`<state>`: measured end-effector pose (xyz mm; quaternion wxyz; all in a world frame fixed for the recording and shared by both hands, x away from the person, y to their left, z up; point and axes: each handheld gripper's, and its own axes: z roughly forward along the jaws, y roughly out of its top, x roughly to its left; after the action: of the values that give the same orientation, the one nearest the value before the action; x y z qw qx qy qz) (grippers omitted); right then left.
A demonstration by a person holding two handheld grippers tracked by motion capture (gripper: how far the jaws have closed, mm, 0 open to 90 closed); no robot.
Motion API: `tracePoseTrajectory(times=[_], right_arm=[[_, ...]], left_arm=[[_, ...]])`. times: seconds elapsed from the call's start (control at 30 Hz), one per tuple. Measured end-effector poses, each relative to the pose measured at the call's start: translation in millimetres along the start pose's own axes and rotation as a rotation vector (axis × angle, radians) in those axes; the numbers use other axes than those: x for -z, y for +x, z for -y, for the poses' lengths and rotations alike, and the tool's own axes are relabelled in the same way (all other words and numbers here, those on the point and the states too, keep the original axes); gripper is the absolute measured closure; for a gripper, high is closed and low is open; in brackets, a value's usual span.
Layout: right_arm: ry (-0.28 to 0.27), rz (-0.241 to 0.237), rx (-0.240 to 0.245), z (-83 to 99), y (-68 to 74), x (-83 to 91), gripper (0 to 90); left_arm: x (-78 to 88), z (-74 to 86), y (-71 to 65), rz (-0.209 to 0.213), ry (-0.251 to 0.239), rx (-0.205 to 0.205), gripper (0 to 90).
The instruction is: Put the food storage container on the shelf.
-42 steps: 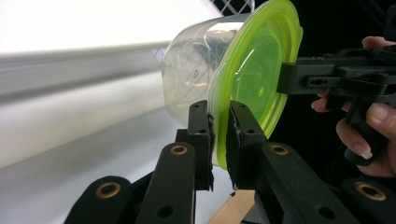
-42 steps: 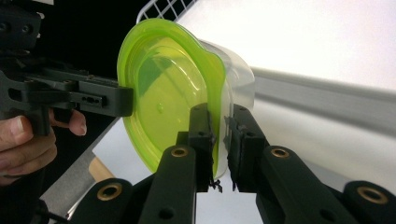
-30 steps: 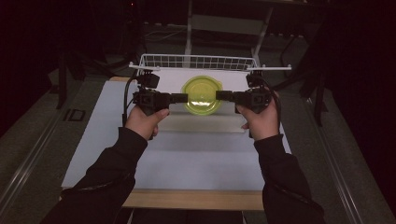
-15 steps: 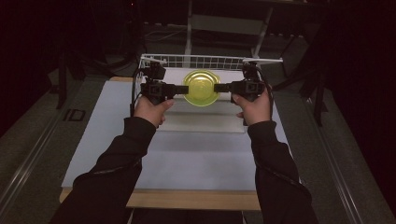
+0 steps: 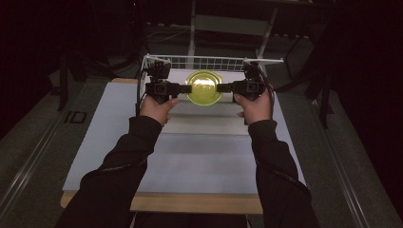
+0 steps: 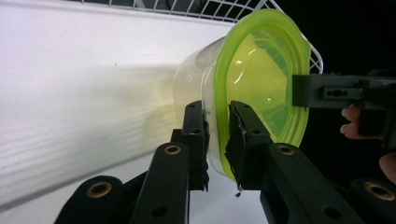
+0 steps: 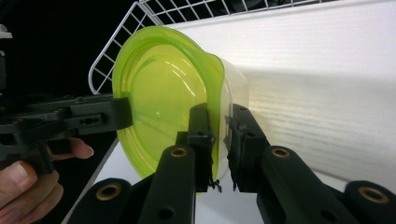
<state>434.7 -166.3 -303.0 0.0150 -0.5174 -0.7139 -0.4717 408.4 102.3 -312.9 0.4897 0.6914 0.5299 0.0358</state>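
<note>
A clear plastic container with a yellow-green lid (image 5: 203, 87) hangs between both grippers above the white wire basket (image 5: 209, 62) at the table's far end. My left gripper (image 5: 186, 88) is shut on the lid's left rim, my right gripper (image 5: 222, 87) on its right rim. In the left gripper view my left gripper (image 6: 217, 135) pinches the green rim of the container (image 6: 261, 74), and the other gripper's jaw holds the far side. In the right gripper view my right gripper (image 7: 220, 140) clamps the rim of the container (image 7: 159, 98) the same way.
The wire basket stands on a white table top (image 5: 190, 156) with a wooden front edge (image 5: 190, 203). Dark floor and frame legs surround the table. A person's forearms in dark sleeves (image 5: 128, 161) reach in from the bottom.
Both hands have carried the container away from the person, from over the white top to above the wire basket. The grips are unchanged.
</note>
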Motion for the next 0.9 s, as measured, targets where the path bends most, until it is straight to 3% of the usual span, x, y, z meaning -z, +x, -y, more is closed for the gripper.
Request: tracePoseTrajectory(times=[0.2,0.43,0.6,0.7,0.9], right_arm=[[-0.003,-0.007,-0.02,-5.1,-3.9,-4.3,80.2],[-0.004,0.033,0.008,-11.6,-0.5,-10.6,75.4],[-0.032,0.051,0.009,-16.5,-1.8,-11.1,66.7],[-0.047,0.079,-0.004,-18.2,-4.4,-9.9,61.8],[-0.073,0.09,0.035,-17.0,-5.7,-6.7,58.5]], left_arm=[[-3.8,-4.9,3.2,-0.013,0.008,0.008,77.9],[-8.3,-10.9,5.4,-0.043,0.001,0.007,77.7],[-13.4,-17.6,5.7,-0.056,0.007,0.004,70.8],[-16.0,-19.1,7.2,-0.069,0.002,0.005,61.2],[-15.1,-22.9,9.2,-0.108,-0.035,-0.011,48.4]])
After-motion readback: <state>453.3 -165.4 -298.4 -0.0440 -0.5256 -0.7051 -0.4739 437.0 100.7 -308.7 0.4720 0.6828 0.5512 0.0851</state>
